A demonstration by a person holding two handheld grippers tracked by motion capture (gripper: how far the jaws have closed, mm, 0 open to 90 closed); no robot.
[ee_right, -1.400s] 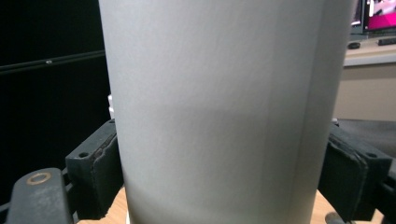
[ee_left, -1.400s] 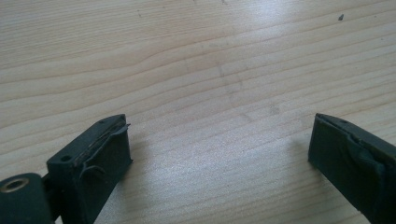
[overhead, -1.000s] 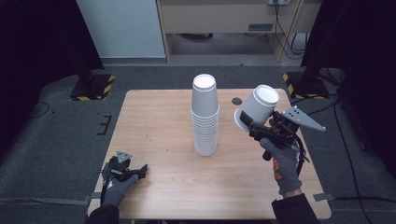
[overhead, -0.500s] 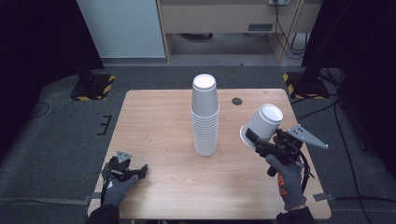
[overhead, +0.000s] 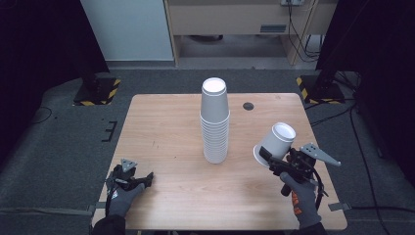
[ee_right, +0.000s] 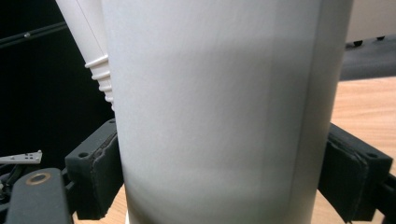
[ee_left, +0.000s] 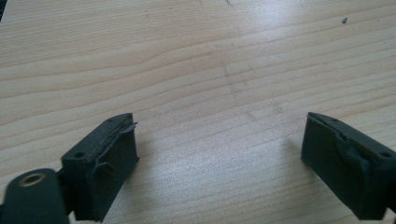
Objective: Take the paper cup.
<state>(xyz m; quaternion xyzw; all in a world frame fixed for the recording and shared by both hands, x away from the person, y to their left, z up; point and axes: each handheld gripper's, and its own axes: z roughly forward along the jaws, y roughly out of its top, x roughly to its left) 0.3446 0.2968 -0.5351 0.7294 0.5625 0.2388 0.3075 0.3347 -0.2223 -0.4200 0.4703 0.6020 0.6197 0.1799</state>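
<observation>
Right gripper squeezes a white paper cup with both black pads on its smooth sides. It holds the cup tipped, upside down, over the right part of the wooden table, near the tall stack of the same cups. No words can be read on the cup. Left gripper rests low at the table's near left edge; its jaws stand wide with nothing between them and have just been closing a little.
</observation>
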